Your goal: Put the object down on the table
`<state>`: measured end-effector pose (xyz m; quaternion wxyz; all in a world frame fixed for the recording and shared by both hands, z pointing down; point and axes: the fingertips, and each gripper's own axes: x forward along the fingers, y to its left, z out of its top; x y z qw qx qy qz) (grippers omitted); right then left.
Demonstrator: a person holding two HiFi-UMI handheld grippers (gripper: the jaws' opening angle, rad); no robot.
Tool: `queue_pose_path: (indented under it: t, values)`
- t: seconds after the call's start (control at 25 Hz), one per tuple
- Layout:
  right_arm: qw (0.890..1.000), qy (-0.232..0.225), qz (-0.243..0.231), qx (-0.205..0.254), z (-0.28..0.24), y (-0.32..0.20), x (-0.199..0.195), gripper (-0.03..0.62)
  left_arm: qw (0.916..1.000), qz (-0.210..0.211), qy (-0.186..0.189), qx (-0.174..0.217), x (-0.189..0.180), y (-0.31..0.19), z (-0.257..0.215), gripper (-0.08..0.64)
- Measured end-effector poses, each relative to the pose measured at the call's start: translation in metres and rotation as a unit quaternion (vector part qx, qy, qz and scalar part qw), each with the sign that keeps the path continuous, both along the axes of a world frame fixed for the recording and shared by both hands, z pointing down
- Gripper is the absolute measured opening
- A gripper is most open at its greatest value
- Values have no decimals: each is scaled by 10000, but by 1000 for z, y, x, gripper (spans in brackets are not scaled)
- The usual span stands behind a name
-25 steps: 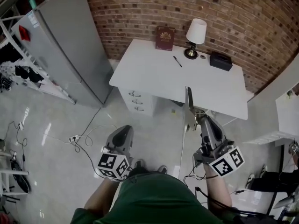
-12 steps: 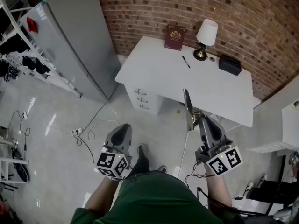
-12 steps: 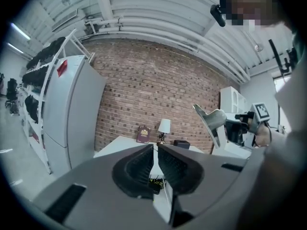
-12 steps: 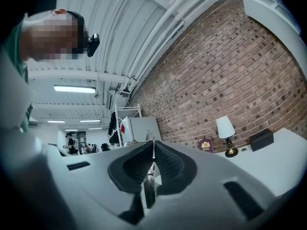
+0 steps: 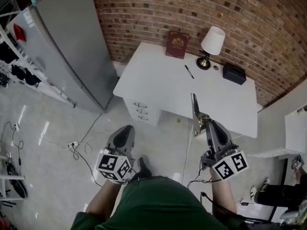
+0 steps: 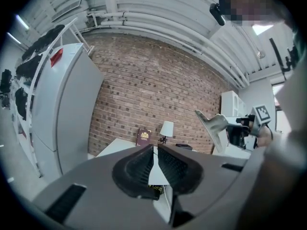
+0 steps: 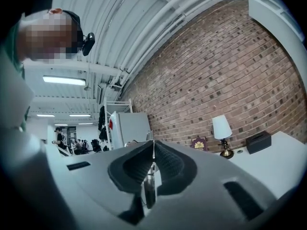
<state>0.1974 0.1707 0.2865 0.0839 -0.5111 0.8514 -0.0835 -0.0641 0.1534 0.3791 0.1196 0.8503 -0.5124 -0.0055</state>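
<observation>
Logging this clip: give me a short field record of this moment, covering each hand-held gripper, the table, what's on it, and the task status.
left hand-held gripper: jaws together, empty
right hand-held gripper: shut on a flat metal tool, blade pointing up
table: white, against the brick wall, ahead of the person
on table: book, lamp, pen, black box
task status: metal tool not yet on the table, held in the air

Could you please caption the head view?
Right tongs hold a flat-bladed metal tool before the white desk; left tongs shut, empty.
</observation>
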Motion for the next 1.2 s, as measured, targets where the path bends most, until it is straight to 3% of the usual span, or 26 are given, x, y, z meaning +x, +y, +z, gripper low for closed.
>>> queue_pose_path:
  t: [0.36,0.68,1.0,1.2]
  values:
    - [9982,288,353,-389,24,-76,-35,11,9995,126,161,-256,-47,-81,22,25]
    - [9925,837,646,-616,50,-130,-54,11,9990,77,227,-373,-87,-124,34,25]
    - [9844,1587,400,-651,83,-183,-56,11,9985,-82,195,-508,-85,-151,50,25]
    - [9802,1869,124,-637,103,-224,-63,11,9975,-404,72,-570,-93,-171,49,25]
